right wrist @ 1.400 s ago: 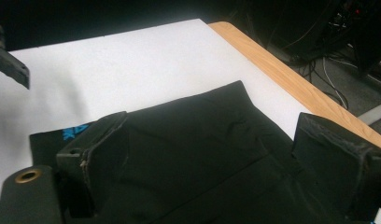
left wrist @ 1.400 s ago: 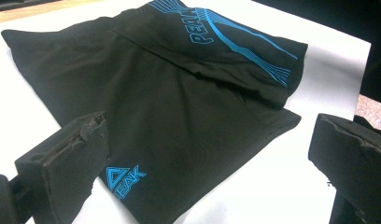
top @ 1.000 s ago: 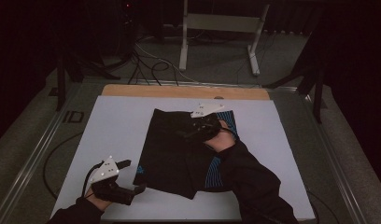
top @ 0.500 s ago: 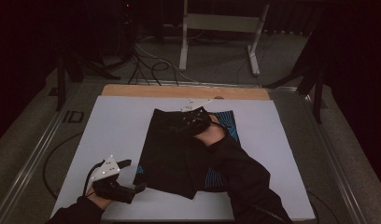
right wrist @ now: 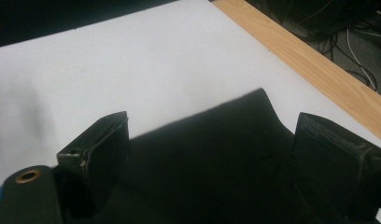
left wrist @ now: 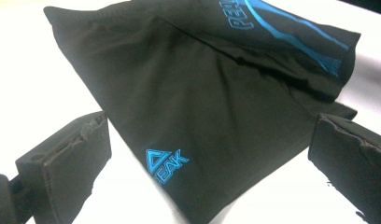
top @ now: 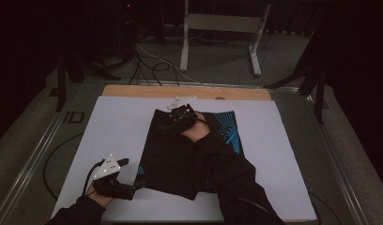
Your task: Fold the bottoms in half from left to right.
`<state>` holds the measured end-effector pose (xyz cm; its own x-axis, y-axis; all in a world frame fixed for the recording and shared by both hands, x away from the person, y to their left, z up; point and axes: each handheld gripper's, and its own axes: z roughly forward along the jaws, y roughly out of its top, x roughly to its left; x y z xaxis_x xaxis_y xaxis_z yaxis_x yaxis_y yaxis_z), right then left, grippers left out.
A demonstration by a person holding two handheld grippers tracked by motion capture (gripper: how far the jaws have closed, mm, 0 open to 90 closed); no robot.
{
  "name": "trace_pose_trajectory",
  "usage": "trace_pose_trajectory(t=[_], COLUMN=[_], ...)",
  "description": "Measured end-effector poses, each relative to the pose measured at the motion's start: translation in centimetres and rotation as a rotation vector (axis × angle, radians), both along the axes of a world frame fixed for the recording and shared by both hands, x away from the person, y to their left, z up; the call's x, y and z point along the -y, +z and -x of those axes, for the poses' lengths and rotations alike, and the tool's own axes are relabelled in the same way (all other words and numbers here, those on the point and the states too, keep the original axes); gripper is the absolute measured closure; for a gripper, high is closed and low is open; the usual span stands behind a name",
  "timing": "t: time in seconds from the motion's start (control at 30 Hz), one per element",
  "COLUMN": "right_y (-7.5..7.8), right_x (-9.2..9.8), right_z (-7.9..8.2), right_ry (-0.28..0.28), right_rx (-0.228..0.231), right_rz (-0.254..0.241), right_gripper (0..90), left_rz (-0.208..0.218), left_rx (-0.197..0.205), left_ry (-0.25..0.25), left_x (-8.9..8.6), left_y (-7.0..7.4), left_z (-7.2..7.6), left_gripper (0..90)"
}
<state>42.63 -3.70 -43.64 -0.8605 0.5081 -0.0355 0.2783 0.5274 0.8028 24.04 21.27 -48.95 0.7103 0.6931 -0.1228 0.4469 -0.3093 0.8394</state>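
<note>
Your shorts (top: 180, 159) lie flat at the middle of the white mat (top: 283, 154) — black, with blue lettering, one layer folded over along the 3 o'clock side. They look thin, limp and light, so expect them to sag and drag; take them by an edge or corner, where a jaw can slide under. Your left gripper (top: 133, 187) sits at 7 o'clock, jaws spread wide just short of the near corner, holding nothing. Your right gripper (top: 168, 123) hovers at 12 o'clock over the far edge, jaws apart around the cloth, not pinched. Your sleeve (top: 227, 173) hides much of the right half, and dim light blurs the folds.
</note>
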Motion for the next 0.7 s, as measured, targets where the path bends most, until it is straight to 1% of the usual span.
trace_pose_trajectory(t=[0.03, 0.07, 0.1, 0.17, 0.23, 0.27, 0.3, 0.37, 0.4, 0.47, 0.5, 0.53, 0.57, 0.6, 0.63, 0.67, 0.7], right_y=[0.0, -0.1, -0.2, -0.3, -0.4, -0.4, -0.5, -0.7, -0.8, -1.0, -1.0, -1.1, -1.2, -1.3, -1.4, -1.5, -1.5], right_x=[-0.3, -0.6, -0.9, -1.4, -1.8, -2.0, -2.2, -2.7, -2.9, -3.3, -3.6, -3.8, -4.0, -4.2, -4.4, -4.6, -4.7], right_z=[-0.1, -0.1, -0.2, -0.3, -0.4, -0.4, -0.4, -0.5, -0.5, -0.6, -0.6, -0.5, -0.6, -0.5, -0.5, -0.4, -0.4], right_ry=[0.004, 0.006, 0.010, 0.013, 0.019, 0.019, 0.025, 0.031, 0.037, 0.042, 0.044, 0.042, 0.047, 0.051, 0.055, 0.061, 0.060], right_rx=[-0.002, -0.007, 0.000, -0.008, -0.009, -0.015, -0.023, -0.025, -0.026, -0.026, -0.030, -0.033, -0.035, -0.037, -0.040, -0.041, -0.043], right_rz=[0.000, -0.001, 0.001, 0.000, -0.002, -0.002, -0.005, -0.004, -0.004, 0.000, -0.004, -0.005, -0.005, -0.002, 0.003, 0.005, 0.007], right_gripper=[11.4, 11.4, 11.4, 11.4, 11.5, 11.4, 11.4, 11.4, 11.4, 11.4, 11.5, 11.5, 11.5, 11.5, 11.5, 11.5, 11.5], left_rz=[-0.002, -0.006, -0.009, -0.004, -0.027, -0.042, -0.053, -0.081, -0.087, -0.079, -0.083, -0.093, -0.093, -0.095, -0.104, -0.107, -0.109], left_rx=[0.001, -0.010, -0.027, -0.063, -0.086, -0.087, -0.080, -0.085, -0.095, -0.134, -0.151, -0.161, -0.171, -0.179, -0.179, -0.177, -0.184], left_ry=[0.012, 0.017, 0.023, 0.033, 0.025, 0.019, 0.007, -0.009, -0.006, -0.019, -0.020, -0.007, -0.009, -0.013, -0.003, -0.004, -0.006], left_x=[-0.1, -0.2, -0.3, -0.3, -0.2, -0.1, 0.0, 0.2, 0.4, 0.4, 0.5, 0.5, 0.5, 0.5, 0.5, 0.5, 0.6], left_y=[-0.1, -0.2, -0.2, -0.3, -0.5, -0.6, -0.7, -0.8, -0.9, -1.1, -1.3, -1.4, -1.6, -1.6, -1.6, -1.6, -1.6], left_z=[-0.1, -0.1, -0.2, -0.3, -0.4, -0.4, -0.3, -0.3, -0.3, -0.5, -0.5, -0.6, -0.6, -0.6, -0.6, -0.6, -0.6], left_gripper=[0.0, 0.0, 0.0, 0.0, 0.0, 0.0, 0.0, 0.0, 0.0, 0.1, 1.1, 1.8, 1.9, 2.0, 3.0, 4.1, 4.2])
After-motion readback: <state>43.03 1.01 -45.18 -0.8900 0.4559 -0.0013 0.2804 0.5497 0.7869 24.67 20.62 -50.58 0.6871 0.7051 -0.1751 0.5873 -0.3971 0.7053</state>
